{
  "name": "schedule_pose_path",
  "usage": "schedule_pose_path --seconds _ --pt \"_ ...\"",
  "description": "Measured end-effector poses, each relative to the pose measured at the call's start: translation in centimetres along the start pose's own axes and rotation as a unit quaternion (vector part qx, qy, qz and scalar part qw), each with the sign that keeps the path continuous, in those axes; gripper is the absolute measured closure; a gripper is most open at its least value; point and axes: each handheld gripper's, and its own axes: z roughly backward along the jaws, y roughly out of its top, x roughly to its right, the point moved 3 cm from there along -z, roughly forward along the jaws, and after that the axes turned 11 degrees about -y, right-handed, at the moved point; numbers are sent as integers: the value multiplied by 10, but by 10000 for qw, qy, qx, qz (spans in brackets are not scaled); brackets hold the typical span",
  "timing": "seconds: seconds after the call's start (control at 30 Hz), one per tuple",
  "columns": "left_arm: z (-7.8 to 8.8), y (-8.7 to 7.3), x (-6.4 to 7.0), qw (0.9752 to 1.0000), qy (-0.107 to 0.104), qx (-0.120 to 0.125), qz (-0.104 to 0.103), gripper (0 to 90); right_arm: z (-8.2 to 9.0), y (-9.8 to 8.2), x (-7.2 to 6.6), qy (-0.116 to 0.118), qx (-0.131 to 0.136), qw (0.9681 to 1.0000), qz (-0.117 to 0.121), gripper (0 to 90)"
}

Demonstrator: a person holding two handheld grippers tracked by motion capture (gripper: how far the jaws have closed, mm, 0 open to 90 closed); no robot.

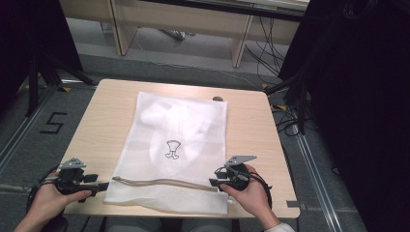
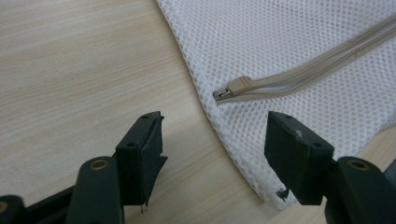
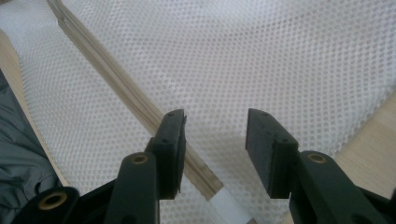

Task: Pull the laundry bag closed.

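A white mesh laundry bag (image 1: 193, 125) lies flat on the wooden table (image 1: 96, 130), with a white garment bearing a small black drawing (image 1: 172, 149) inside it. A beige zipper (image 1: 164, 182) runs across the bag's near end. My left gripper (image 1: 102, 186) rests at the bag's near left corner. In the left gripper view the left gripper (image 2: 215, 154) is open, with the zipper pull (image 2: 240, 85) just ahead and the bag's edge (image 2: 224, 126) between the jaws. My right gripper (image 1: 213, 182) is at the zipper's right end. In the right gripper view the right gripper (image 3: 215, 144) is open over the mesh (image 3: 280, 56), and the zipper (image 3: 116, 84) passes under one jaw.
A small dark object (image 1: 218, 99) sits at the table's far edge. Desk legs (image 1: 121, 29) and cables (image 1: 263, 53) stand beyond the table. Black stands (image 1: 48, 72) and dark drapes flank both sides. A "5" (image 1: 53, 122) is marked on the floor at the left.
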Motion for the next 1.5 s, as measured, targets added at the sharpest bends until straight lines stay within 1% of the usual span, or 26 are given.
schedule_pose_path --seconds 0.03,0.07,0.1,0.13,0.17,0.23,0.27,0.33,0.37,0.4,0.43,0.57,0.63,0.67,0.7,0.77,0.8,0.87,1.0,1.07,1.13,1.3,1.33,1.37,1.47,1.5 --pt "0 0 0 10000 -5 2 22 363 2 2 0 -24 -86 9998 189 577" --pt "0 0 0 10000 -5 2 22 361 2 2 0 -24 -86 9998 189 577" --pt "0 -1 0 9999 -81 -95 14 361 -1 3 -2 -25 72 9996 256 572" --pt "-1 -1 0 10000 -16 -72 -5 360 -1 8 -6 -32 69 9989 459 565" --pt "-1 -1 0 10000 -16 -72 -5 360 -5 10 -9 -58 280 9986 444 563" --pt "-3 -1 1 10000 -44 -53 9 359 -6 12 -12 -35 211 9984 527 565" --pt "-3 -1 1 10000 -41 -77 -10 358 -8 15 -19 59 279 9975 651 586" --pt "-4 -1 1 10000 -22 -3 37 356 -9 17 -22 82 363 9970 674 587" --pt "-4 -1 1 10000 -13 -14 35 354 -8 19 -24 120 257 9967 761 587" --pt "-4 -1 1 10000 0 -7 31 352 -12 21 -28 147 444 9963 727 586" --pt "-4 -1 1 10000 -5 -19 37 351 -13 25 -33 231 275 9957 853 582" --pt "-2 -1 1 10000 -34 -54 -23 362 -19 29 -42 334 313 9945 944 575" --pt "-4 -1 1 10000 -39 20 33 362 -24 35 -51 369 489 9932 991 573" --pt "-2 -1 0 9999 -30 -127 -80 362 -24 35 -51 369 489 9932 991 573" --pt "-4 -1 1 10000 -6 -39 19 362 -22 37 -52 403 322 9925 1106 573" --pt "-4 -1 1 10000 1 -5 43 362 -23 40 -56 420 356 9919 1148 584" --pt "-4 -1 1 10000 5 -15 44 360 -26 42 -58 374 523 9916 1122 586" --pt "-2 -2 0 9999 -27 -149 -59 358 -25 46 -60 403 480 9899 1274 586" --pt "-2 -1 0 9999 -27 -101 -38 358 -32 55 -71 535 504 9892 1267 600" --pt "-2 -1 0 9999 -35 -103 -37 359 -33 57 -74 506 568 9890 1272 601" --pt "-3 -1 0 10000 -35 -85 -20 359 -37 64 -81 553 542 9866 1434 606" --pt "-2 -1 0 10000 10 -84 2 353 -43 71 -92 547 672 9843 1538 626" --pt "-2 -1 0 10000 50 -35 41 351 -43 72 -94 580 597 9844 1552 627" --pt "-1 -1 -2 10000 -22 -95 0 350 -48 75 -98 596 648 9836 1577 629" --pt "-4 -2 -1 9999 9 -12 101 350 -52 76 -102 627 639 9834 1580 630" --pt "-3 -2 -1 9999 -70 -108 40 350 -52 78 -103 646 593 9831 1608 633"
